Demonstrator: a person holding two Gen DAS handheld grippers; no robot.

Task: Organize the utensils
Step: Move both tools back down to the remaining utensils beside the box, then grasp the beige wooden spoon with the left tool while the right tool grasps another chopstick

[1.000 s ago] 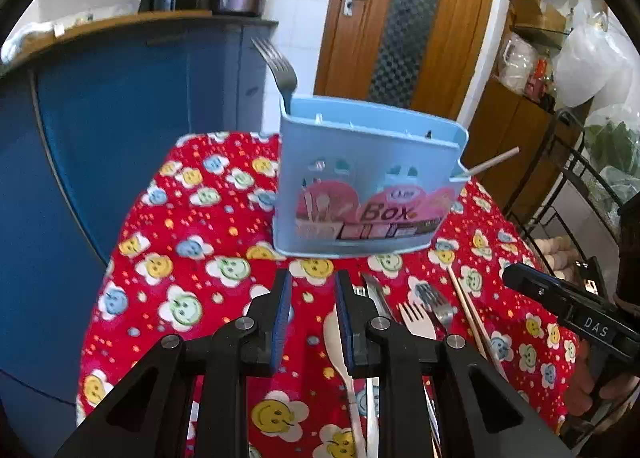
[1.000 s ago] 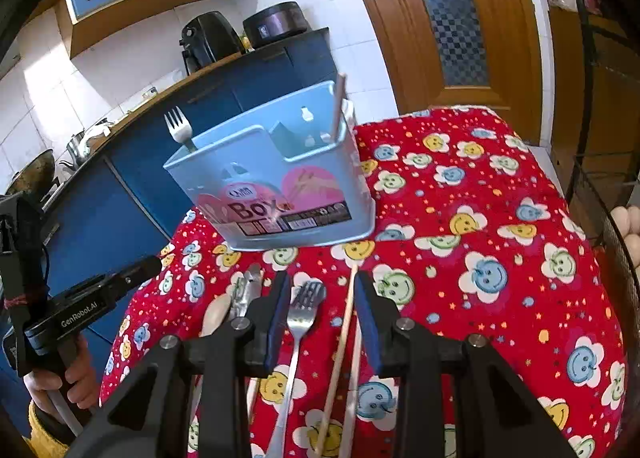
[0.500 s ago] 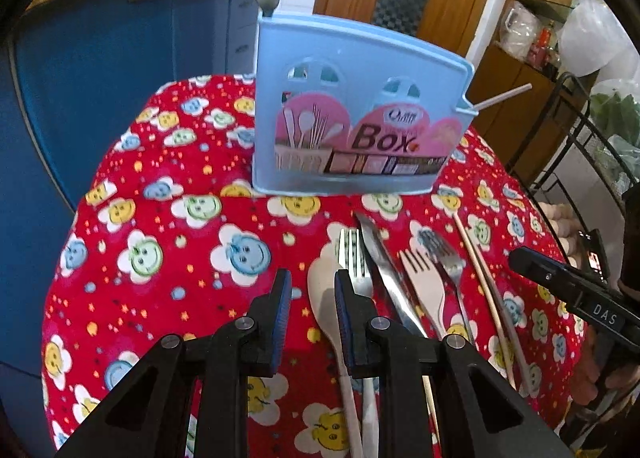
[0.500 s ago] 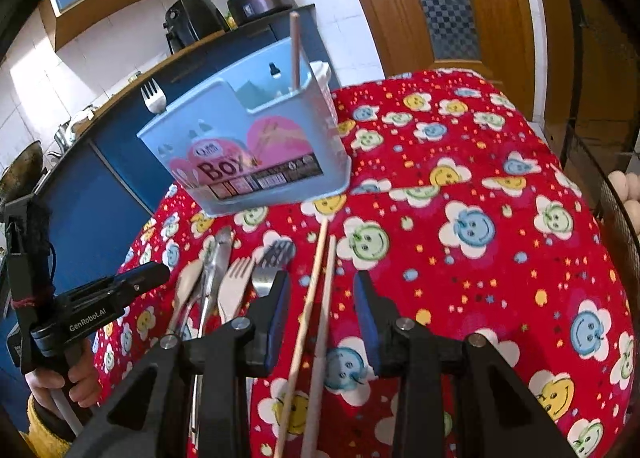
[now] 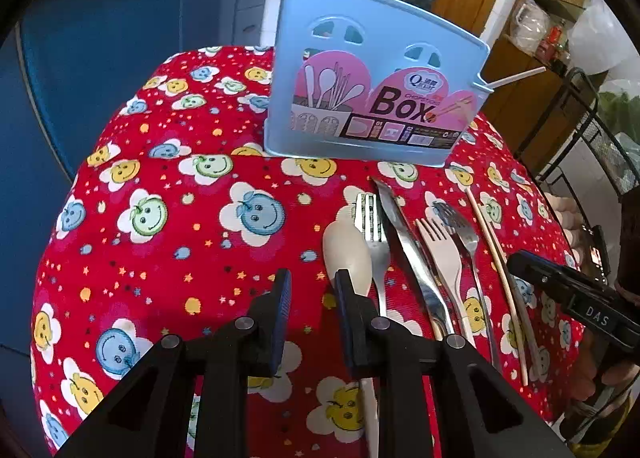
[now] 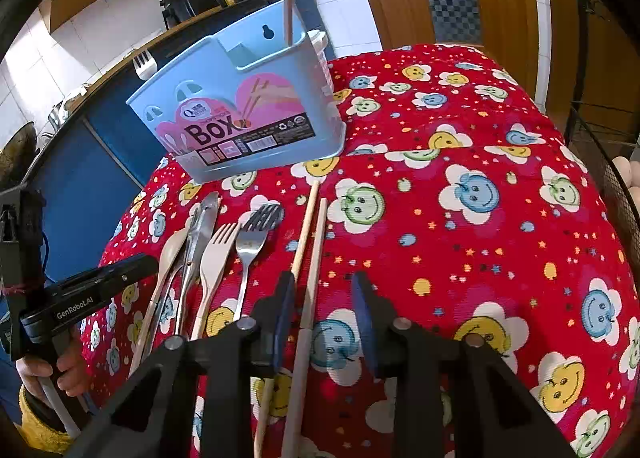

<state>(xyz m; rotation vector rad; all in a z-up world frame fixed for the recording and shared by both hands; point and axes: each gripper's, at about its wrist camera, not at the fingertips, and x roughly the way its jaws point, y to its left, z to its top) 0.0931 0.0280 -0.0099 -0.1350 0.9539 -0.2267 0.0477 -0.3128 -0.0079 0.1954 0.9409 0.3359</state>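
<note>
Right under my right gripper (image 6: 322, 314), jaws spread and holding nothing, lie two wooden chopsticks (image 6: 310, 254) side by side on the red smiley tablecloth (image 6: 480, 218); one runs between the fingers, the other sits at the left pad. I judge them light, stiff and round, so they may roll when pinched. I would take them near mid-length, both at once if they stay together.

My left gripper (image 5: 310, 290) also stands apart and empty, its right finger just over the bowl of the pale spoon (image 5: 346, 254). The spoon looks like light plastic or wood; the handle below the bowl is the sensible hold, since the bowl is curved and would slip.

Just beyond lie a steel fork (image 5: 370, 218), a table knife (image 5: 400, 234), a pale fork (image 5: 440, 250) and another steel fork (image 5: 456, 222), all close together and parallel. The steel pieces I take to be heavier and slick, lying flat on cloth, so a narrow grip on the handle is needed.

Farthest back stands the blue utensil box (image 6: 240, 114), upright, already holding a fork (image 6: 144, 64) at one end and one chopstick (image 6: 287, 6) at the other.
</note>
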